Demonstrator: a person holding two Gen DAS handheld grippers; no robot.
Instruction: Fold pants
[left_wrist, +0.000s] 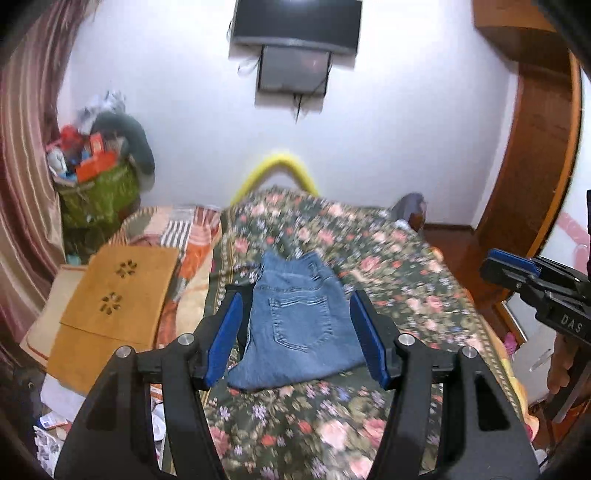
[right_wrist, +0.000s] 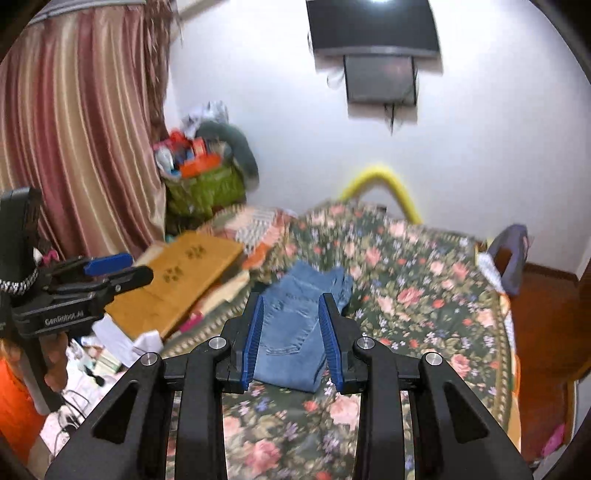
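Left wrist view: both grippers (left_wrist: 295, 332) (left_wrist: 495, 266) hover apart-jawed above folded jeans (left_wrist: 295, 325).

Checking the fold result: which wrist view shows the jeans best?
The left wrist view: the folded jeans fill the open gap, back pocket clear. The right wrist view shows jeans partly hidden behind narrower fingers.

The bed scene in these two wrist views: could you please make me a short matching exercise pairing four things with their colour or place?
Things:
1. jeans
2. bedspread
3. screen
4. curtain

Descriptions:
A. hangs in pink and beige stripes
B. mounted high on the white wall
C. folded, blue, lying on the bed
D. dark green with pink flowers

Pairs: 1-C, 2-D, 3-B, 4-A
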